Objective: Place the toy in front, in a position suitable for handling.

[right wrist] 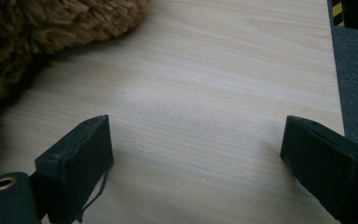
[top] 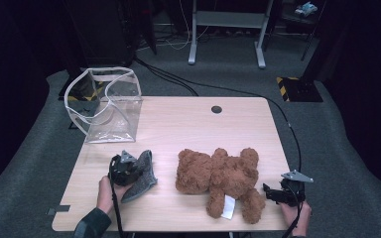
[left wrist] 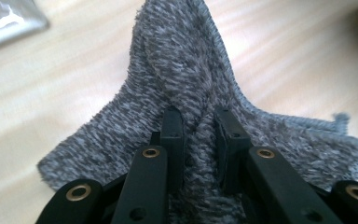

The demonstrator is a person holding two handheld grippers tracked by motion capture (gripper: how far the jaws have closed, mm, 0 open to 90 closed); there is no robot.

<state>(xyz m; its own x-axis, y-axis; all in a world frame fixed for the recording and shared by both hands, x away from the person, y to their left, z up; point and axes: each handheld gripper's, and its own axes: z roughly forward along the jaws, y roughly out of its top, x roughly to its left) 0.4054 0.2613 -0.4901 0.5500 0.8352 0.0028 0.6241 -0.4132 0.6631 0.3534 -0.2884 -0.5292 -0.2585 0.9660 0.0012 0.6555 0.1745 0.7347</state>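
A grey knitted cloth point(top: 145, 181) lies at the front left of the wooden table point(top: 188, 124). My left gripper point(top: 135, 168) is shut on it. In the left gripper view the jaws point(left wrist: 199, 119) pinch a raised fold of the cloth point(left wrist: 182, 56), which is bunched up between the pads. A brown teddy bear point(top: 218, 178) with a white tag lies in the middle front of the table. My right gripper point(top: 269, 192) rests at the front right, beside the bear's leg. It stands open point(right wrist: 196, 140) over bare wood, with the bear's fur point(right wrist: 42, 28) to its upper left.
A clear plastic bag point(top: 109, 106) with white trim stands open at the table's back left corner; its edge point(left wrist: 4, 18) appears in the left gripper view. A round cable hole point(top: 216, 109) is near the back edge. The table's right edge point(right wrist: 338, 93) is close to my right gripper.
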